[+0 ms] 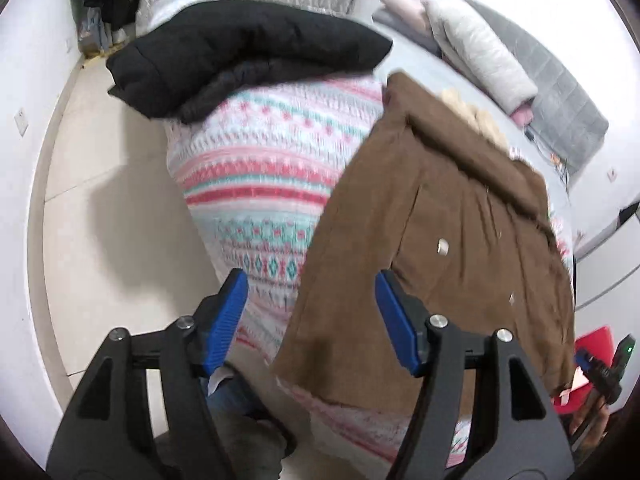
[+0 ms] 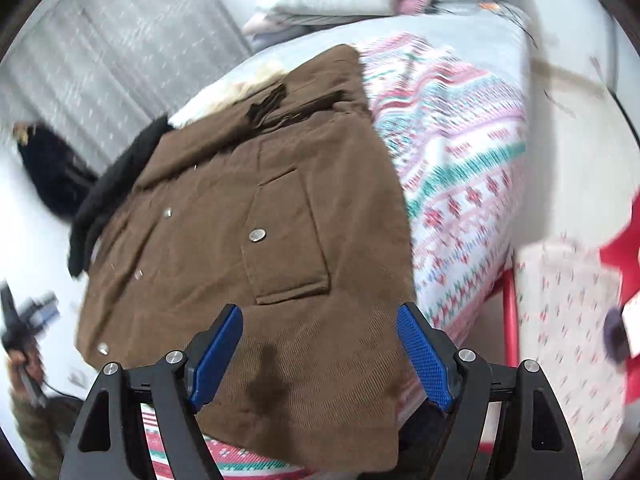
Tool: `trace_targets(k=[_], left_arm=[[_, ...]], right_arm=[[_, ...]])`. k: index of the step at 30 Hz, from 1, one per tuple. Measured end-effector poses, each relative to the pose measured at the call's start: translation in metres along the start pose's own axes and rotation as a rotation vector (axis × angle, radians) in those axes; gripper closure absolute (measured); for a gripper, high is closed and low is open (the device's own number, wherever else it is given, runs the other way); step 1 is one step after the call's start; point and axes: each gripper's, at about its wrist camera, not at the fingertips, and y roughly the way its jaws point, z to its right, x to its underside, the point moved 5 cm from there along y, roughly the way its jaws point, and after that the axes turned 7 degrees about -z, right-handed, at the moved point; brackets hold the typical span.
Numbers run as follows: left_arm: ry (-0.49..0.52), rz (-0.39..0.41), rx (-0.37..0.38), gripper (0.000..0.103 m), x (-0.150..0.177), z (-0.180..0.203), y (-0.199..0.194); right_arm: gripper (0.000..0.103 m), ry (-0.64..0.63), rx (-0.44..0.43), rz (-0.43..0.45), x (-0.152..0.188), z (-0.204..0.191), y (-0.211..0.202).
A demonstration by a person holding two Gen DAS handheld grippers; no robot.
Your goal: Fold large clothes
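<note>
Two tools (image 1: 310, 320) (image 2: 320, 350) gape above brown coat (image 2: 248, 248); folded, seemingly.

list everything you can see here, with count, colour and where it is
coat: 1, brown with metal snaps, spread flat on the bed
blanket: 1, pink, teal and white pattern, covering the bed
jacket: 1, black, folded at the far end of the bed
pillow: 1, white, by the wall beyond the bed
curtain: 1, grey, far wall
stool: 1, red, beside the bed
left gripper: 1, black with blue fingers, open above the coat's edge
right gripper: 1, black with blue fingers, open above the coat's hem
</note>
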Motion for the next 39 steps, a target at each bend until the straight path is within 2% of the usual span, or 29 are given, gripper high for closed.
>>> trace_targets(k=[3, 6, 9, 12, 15, 17, 19, 20, 21, 22, 25, 27, 29, 30, 32, 35, 39], left_arm=[[-0.051, -0.113, 0.022, 0.036, 0.014, -0.006, 0.030], [-0.138, -0.172, 0.060, 0.036, 0.027, -0.015, 0.052], [-0.184, -0.174, 0.103, 0.036, 0.030, -0.014, 0.058], [-0.199, -0.155, 0.165, 0.036, 0.030, -0.006, 0.058], [-0.194, -0.139, 0.162, 0.036, 0.032, 0.001, 0.061], [-0.195, -0.133, 0.162, 0.036, 0.035, 0.003, 0.063], [-0.206, -0.121, 0.175, 0.036, 0.037, 0.005, 0.062], [-0.205, -0.109, 0.174, 0.037, 0.039, 0.005, 0.060], [-0.195, -0.095, 0.172, 0.043, 0.041, 0.007, 0.057], [-0.171, -0.082, 0.155, 0.054, 0.043, 0.010, 0.055], [-0.054, -0.040, 0.083, 0.077, 0.047, 0.025, 0.049], [0.008, -0.006, 0.033, 0.083, 0.049, 0.035, 0.043], [0.074, 0.024, -0.033, 0.085, 0.049, 0.043, 0.038], [0.090, 0.037, -0.057, 0.086, 0.049, 0.046, 0.035], [0.103, 0.054, -0.073, 0.087, 0.048, 0.049, 0.028], [0.107, 0.080, -0.066, 0.087, 0.043, 0.050, 0.019], [0.074, 0.076, -0.025, 0.088, 0.038, 0.046, 0.014]], right_arm=[[0.022, 0.092, -0.046, -0.004, 0.011, 0.016, -0.006], [0.022, 0.205, -0.092, -0.052, 0.028, 0.029, 0.001], [0.022, 0.275, -0.125, -0.073, 0.039, 0.038, 0.006], [0.024, 0.317, -0.181, -0.043, 0.042, 0.043, 0.001], [0.036, 0.308, -0.171, -0.049, 0.047, 0.042, 0.002], [0.053, 0.309, -0.193, -0.056, 0.052, 0.041, 0.004], [0.055, 0.307, -0.191, -0.060, 0.054, 0.040, 0.007], [0.057, 0.302, -0.184, -0.060, 0.054, 0.038, 0.008], [0.057, 0.297, -0.175, -0.062, 0.054, 0.037, 0.009], [0.061, 0.296, -0.174, -0.058, 0.054, 0.037, 0.009], [0.072, 0.284, -0.164, -0.032, 0.054, 0.035, 0.005], [0.078, 0.262, -0.153, -0.020, 0.054, 0.033, 0.005], [0.085, 0.230, -0.138, 0.000, 0.054, 0.029, 0.002], [0.086, 0.216, -0.135, 0.015, 0.054, 0.027, -0.001], [0.088, 0.206, -0.131, 0.044, 0.053, 0.025, -0.006], [0.089, 0.180, -0.133, 0.103, 0.050, 0.022, -0.018], [0.091, 0.156, -0.116, 0.108, 0.048, 0.017, -0.019]])
